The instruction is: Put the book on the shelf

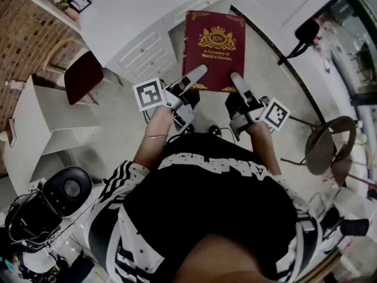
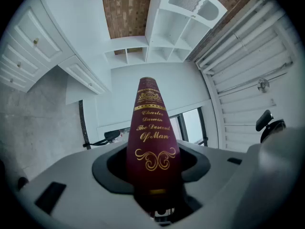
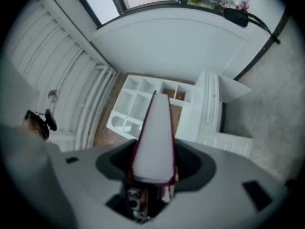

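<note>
Closest to the head camera is the person's black top with white stripes (image 1: 206, 217), filling everything from 4 to 8 o'clock. Just past it, both grippers are on the book (image 1: 213, 49), which is held flat in mid-air at 12 o'clock above the floor, so it's not on the shelf right now.

The left gripper (image 1: 194, 78) is clamped on the near corner at the spine side, and its own view has the gold-lettered maroon spine (image 2: 151, 128) running right between the jaws. The right gripper (image 1: 237, 82) is closed on the opposite corner, where its view shows the white page edge (image 3: 153, 137) pinched in the jaws.

Handling-wise I'd guess a stiff hardback, fairly hefty, with a smooth cover that could slip. It's only gripped along the near edge, so the far end will want to droop. Spine and page edge look like sensible places to hold.

As for the room, there's a pale speckled floor (image 1: 271, 58) and white drawers (image 1: 144, 49) at 11. A dark red chair (image 1: 82, 75) sits at 10, and a round stool (image 1: 327, 143) at 3. The white cubby shelf (image 2: 164, 51) stands against a brick wall (image 2: 126, 13) and shows up in both gripper views.
</note>
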